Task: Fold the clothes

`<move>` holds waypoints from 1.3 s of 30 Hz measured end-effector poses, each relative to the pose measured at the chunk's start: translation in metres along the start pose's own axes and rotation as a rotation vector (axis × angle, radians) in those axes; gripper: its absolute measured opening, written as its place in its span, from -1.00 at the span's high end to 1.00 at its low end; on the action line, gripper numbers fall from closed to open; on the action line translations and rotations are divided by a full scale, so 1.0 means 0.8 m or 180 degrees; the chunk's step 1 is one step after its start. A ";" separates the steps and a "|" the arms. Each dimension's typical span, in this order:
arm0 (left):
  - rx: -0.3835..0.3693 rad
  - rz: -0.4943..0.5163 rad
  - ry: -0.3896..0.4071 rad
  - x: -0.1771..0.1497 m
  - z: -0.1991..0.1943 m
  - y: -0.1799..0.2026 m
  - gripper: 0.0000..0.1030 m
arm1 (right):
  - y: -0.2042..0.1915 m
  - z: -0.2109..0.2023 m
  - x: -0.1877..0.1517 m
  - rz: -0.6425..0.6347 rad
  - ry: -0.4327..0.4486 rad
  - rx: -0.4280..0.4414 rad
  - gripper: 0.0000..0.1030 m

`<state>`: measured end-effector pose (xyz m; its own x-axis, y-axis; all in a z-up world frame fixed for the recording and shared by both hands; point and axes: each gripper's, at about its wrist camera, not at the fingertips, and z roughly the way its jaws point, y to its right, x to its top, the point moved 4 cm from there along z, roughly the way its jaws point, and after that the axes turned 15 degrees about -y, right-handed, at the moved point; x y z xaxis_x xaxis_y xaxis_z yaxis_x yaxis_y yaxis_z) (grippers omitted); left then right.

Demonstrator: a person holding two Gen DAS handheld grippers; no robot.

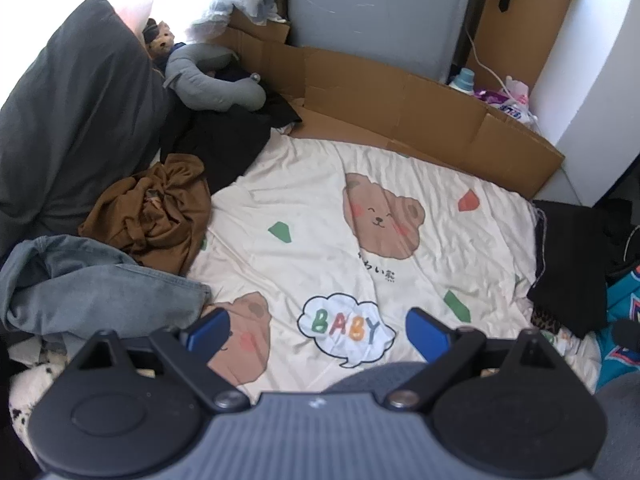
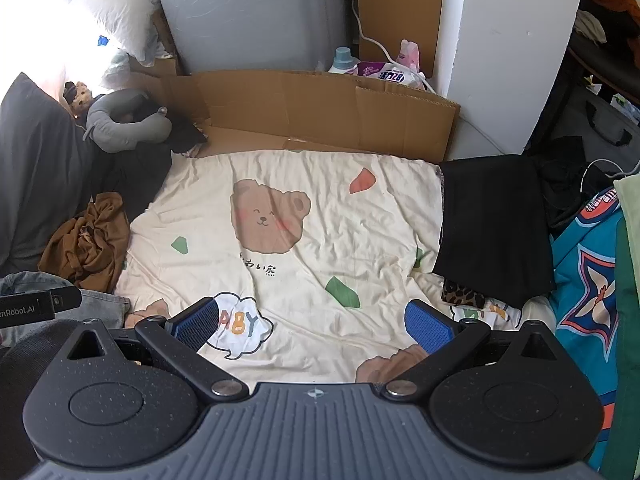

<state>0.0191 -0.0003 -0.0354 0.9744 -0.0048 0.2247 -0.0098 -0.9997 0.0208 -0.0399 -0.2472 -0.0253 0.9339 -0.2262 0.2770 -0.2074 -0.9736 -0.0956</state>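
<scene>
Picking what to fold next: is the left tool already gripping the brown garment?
No. The left tool is open and holds nothing, above the bear-print sheet, while the brown garment lies crumpled, apart from it.

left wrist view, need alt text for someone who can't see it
The open left gripper hovers over a cream bear-print bedsheet, holding nothing. Crumpled jeans and a brown garment lie unfolded at the left; a folded black garment sits at the right, cardboard behind.
</scene>
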 end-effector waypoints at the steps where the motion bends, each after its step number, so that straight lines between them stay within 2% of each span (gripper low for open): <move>1: 0.0002 0.0000 -0.0005 0.000 0.000 -0.001 -0.87 | 0.000 0.000 0.000 0.0000 -0.0001 0.0002 -0.98; 11: -0.0020 -0.0023 -0.0020 0.003 -0.001 -0.015 -0.86 | 0.001 -0.002 -0.001 0.0003 -0.0007 0.0016 -0.98; 39: 0.0002 -0.0052 -0.0035 0.004 0.002 -0.010 -0.86 | 0.000 -0.001 -0.001 0.0010 -0.0005 0.0020 -0.98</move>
<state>0.0231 0.0077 -0.0366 0.9768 0.0113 0.2137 0.0063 -0.9997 0.0239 -0.0410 -0.2471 -0.0250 0.9337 -0.2291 0.2750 -0.2084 -0.9727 -0.1024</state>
